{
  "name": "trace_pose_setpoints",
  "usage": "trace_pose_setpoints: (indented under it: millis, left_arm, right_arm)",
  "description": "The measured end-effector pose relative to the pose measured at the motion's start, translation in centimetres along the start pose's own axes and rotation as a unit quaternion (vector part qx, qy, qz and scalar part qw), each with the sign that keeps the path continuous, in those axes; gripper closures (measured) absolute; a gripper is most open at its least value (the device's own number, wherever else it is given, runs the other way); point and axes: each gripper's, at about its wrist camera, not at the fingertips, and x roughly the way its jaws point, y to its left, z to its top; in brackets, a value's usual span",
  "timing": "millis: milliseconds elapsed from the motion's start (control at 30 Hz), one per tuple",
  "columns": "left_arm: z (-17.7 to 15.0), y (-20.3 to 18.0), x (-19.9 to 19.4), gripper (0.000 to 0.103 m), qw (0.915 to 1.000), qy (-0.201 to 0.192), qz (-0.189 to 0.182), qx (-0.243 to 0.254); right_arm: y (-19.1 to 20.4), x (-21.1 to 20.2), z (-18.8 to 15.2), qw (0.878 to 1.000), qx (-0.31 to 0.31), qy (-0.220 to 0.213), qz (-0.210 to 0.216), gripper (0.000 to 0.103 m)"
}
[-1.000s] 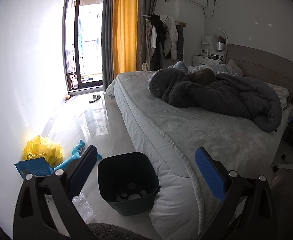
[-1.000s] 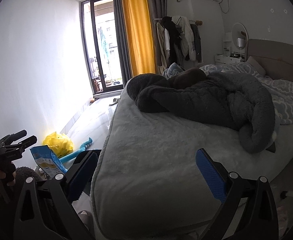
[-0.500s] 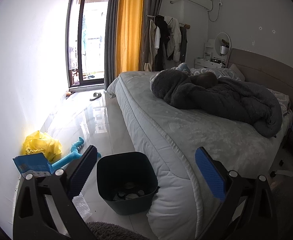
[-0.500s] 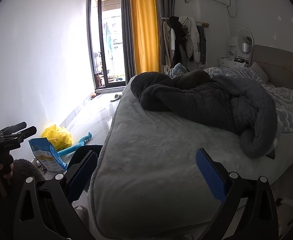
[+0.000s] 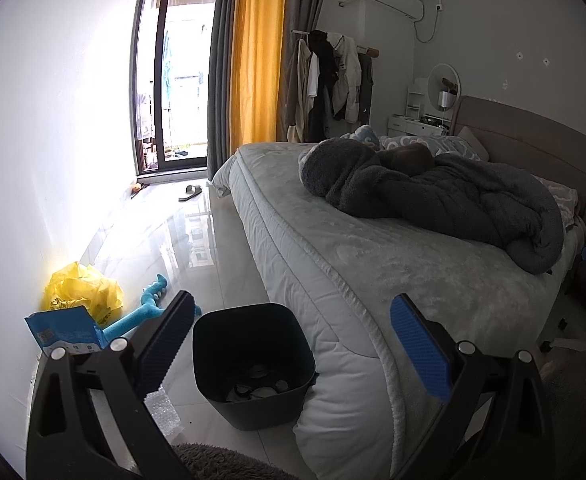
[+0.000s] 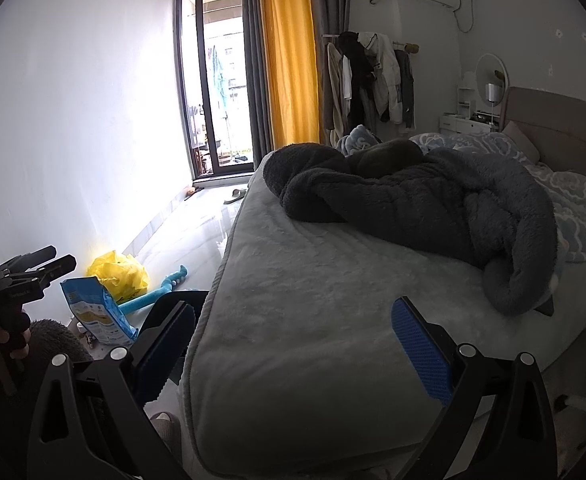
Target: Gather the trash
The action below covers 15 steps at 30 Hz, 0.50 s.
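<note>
Both jaws gape empty; dark square plastic bin (image 5: 253, 360) sits between left jaws, hugging the grey bed's edge (image 5: 333, 280), glossy floor (image 5: 197, 248) open leftward.

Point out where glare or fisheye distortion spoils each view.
Left wrist view: the balcony door is blown out, with glare across the floor and left wall; the bed edge bows. Right wrist view: the same door overexposed, wall washed white, corners vignetted black.
</note>
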Motion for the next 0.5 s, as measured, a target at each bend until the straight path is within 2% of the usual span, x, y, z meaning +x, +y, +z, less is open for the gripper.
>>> trace_pose_setpoints:
  millis: [500]
  left_arm:
    - [-0.07, 0.01, 0.02, 0.003, 1.0, 0.001, -0.001, -0.005]
  right_arm:
    - [-0.05, 0.03, -0.01, 1.0, -0.001, 0.001, 0.002, 0.003]
